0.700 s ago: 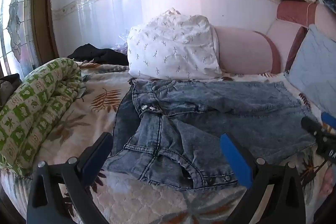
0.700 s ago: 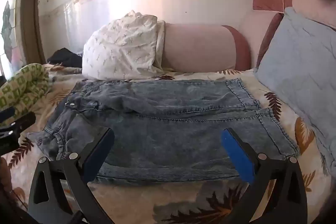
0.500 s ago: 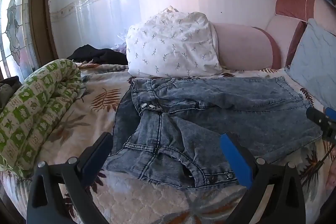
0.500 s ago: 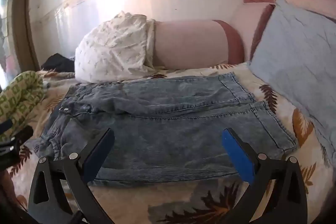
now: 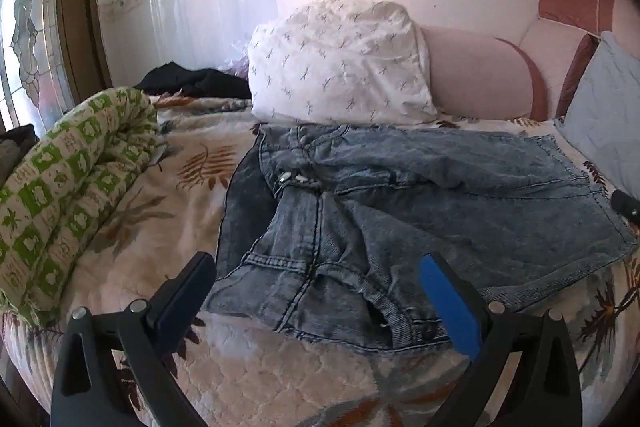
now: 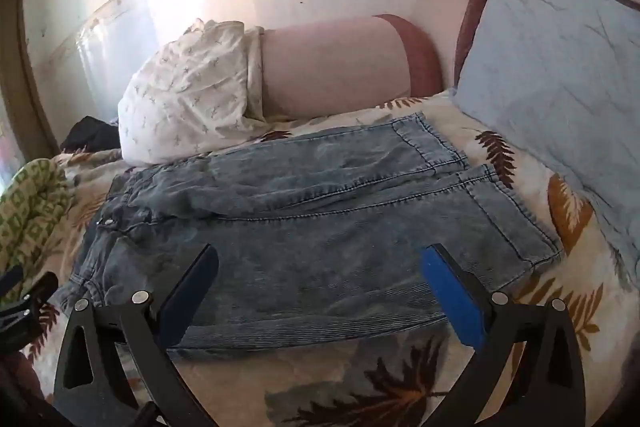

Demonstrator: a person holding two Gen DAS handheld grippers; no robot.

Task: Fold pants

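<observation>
Blue denim pants (image 5: 420,203) lie on the leaf-print bedspread (image 5: 132,227), waist rumpled at the left, both short legs running right to their hems. My left gripper (image 5: 316,279) is open and empty, just above the rumpled waistband near the bed's front edge. In the right wrist view the pants (image 6: 320,211) lie flat, with the hems (image 6: 500,203) at the right. My right gripper (image 6: 320,267) is open and empty over the near leg. The right gripper's tip shows at the left view's right edge (image 5: 626,205); the left gripper's shows at the right view's left edge (image 6: 24,303).
A white patterned pillow (image 5: 340,63) and a pink bolster (image 5: 480,75) lie behind the pants. A rolled green-and-white quilt (image 5: 68,187) lies at the left, a light blue cushion (image 6: 560,75) at the right. Dark clothes (image 5: 192,81) lie by the wall.
Both grippers have drifted slightly, the right wrist view tilting and shifting so the hems sit further right. Both stay open and the pants have not moved.
</observation>
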